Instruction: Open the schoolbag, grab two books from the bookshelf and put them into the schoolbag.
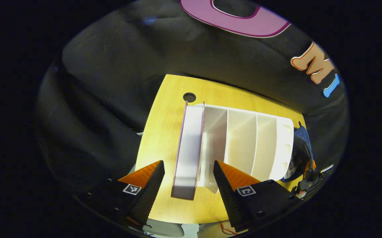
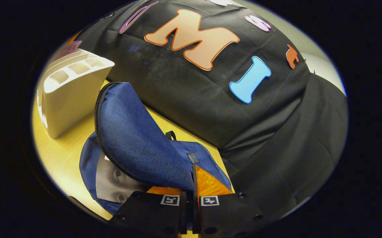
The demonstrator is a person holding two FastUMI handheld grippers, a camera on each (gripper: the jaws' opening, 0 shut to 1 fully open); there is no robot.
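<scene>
A yellow wooden table [image 1: 164, 132] stands in the booth. It has a small round black hole [image 1: 189, 97] near its far edge. Black cloth [image 1: 118, 66] hangs behind the table and looks soft and wrinkly. In the right gripper view, a bit of pale wall [image 2: 323, 69] peeks out past the cloth at the upper right. Light shines on the tabletop.

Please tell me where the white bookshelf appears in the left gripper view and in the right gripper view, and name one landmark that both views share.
Left gripper view: the white bookshelf lies at centre, beyond the open left claw, one book at its left end.
Right gripper view: the bookshelf stands at upper left, behind the raised flap of the blue schoolbag.
Shared landmark: the yellow wooden table.
</scene>
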